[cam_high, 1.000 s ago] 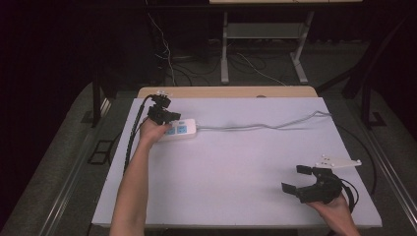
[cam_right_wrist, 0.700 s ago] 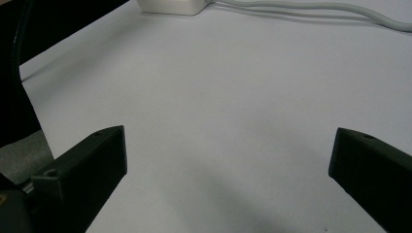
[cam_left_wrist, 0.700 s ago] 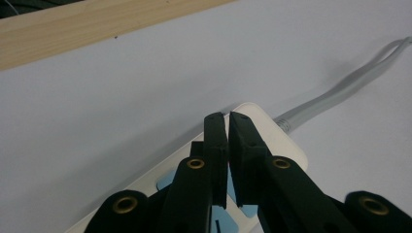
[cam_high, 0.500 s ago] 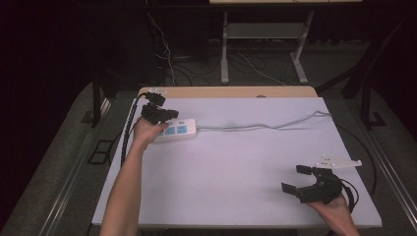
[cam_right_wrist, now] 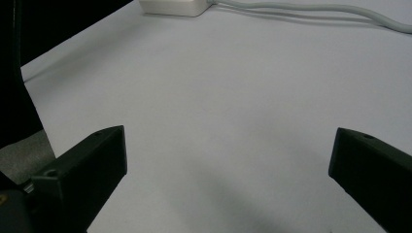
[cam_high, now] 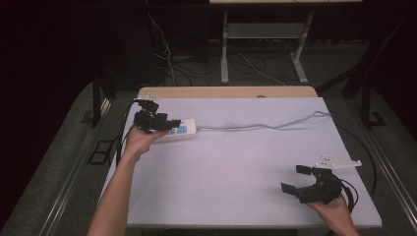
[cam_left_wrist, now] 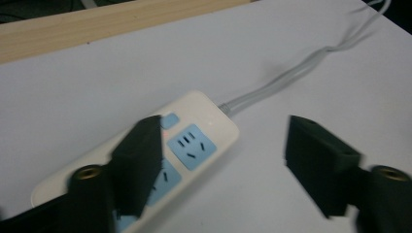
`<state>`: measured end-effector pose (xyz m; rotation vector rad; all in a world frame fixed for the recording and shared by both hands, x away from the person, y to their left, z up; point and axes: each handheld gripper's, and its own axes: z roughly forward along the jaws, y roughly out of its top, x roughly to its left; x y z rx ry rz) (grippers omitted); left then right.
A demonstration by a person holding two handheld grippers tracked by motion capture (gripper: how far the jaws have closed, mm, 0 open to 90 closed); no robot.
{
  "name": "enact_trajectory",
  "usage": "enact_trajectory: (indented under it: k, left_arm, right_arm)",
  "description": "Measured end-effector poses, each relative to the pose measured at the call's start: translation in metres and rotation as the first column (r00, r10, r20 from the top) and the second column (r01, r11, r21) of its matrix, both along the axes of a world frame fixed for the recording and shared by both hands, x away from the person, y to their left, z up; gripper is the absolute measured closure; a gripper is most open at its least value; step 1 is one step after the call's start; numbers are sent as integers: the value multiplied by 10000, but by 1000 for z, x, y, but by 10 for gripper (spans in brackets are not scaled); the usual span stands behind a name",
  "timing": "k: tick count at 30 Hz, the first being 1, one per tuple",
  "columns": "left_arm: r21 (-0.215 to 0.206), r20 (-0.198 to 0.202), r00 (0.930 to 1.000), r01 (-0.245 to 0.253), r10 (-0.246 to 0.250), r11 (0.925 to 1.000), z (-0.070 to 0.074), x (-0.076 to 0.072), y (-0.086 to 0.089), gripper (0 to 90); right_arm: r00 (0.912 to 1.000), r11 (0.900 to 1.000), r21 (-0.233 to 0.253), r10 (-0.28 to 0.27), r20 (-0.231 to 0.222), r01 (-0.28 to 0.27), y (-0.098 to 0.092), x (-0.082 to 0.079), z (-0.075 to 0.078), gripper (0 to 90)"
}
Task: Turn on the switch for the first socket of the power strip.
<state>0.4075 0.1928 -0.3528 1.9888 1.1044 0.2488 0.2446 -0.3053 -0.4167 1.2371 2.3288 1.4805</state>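
**Left gripper over power strip, jaws apart**

Sits at the far left of the table, near the back edge: a white power strip with light-blue sockets, lying flat on the pale cover. Runs from its right end a grey cord, snaking across the table toward the far right corner and over the edge there.

Hovers right over the strip's left part: the left gripper, held in the left hand, forearm reaching in from the bottom. Seen in the left gripper view: jaws spread wide, nothing clamped between them. Overlaps the strip with one jaw, just above the sockets beside a small blue button; stands the other jaw out over bare table past the strip's cord end. Cannot tell whether that first jaw touches the strip or floats just above. Glows faintly near the button a small red dot.

Rests well apart, at the near right corner: the right gripper, in the right hand, jaws likewise spread and empty, aimed leftward across the table. Confirmed in the right gripper view: two black jaws wide apart over bare cover, with the strip's end and cord far off at the top.

Lies just behind the right gripper a grey three-cornered plate.
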Motion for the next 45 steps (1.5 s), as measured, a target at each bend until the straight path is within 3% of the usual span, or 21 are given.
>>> enact_trajectory:
  k: [6, 15, 20, 24, 30, 45]
  left_arm:
    - [148, -32, 9997, -233, 234, 9996, 1, -23, 5, 0]
    - [-513, 521, 9986, -64, 90, 9987, -5, -58, 10, 0]
    - [-433, 810, 9966, 189, -153, 9989, -8, -73, 7, 0]
    - [-785, 958, 9950, 344, -268, 9963, -12, -87, 3, 0]
    - [-903, 1220, 9907, 714, -601, 9934, -18, -107, -4, 0]
    - [-1198, 1353, 9827, 1433, -1269, 9824, -48, -131, -19, 0]
  right_arm:
    - [10000, 10000, 10, -50, -33, 50, -1, 0, -1, 0]
    - [10000, 9999, 55, -94, -23, 94, -2, -1, 0, 0]
    - [9999, 9999, 79, -109, -31, 109, -3, -1, 0, 0]
    - [9999, 9999, 89, -130, 2, 130, -3, -1, 0, 0]
    - [9999, 9998, 134, -113, 20, 113, -4, -1, 0, 0]
    - [9999, 9999, 139, -100, -55, 101, -4, -2, 0, 0]
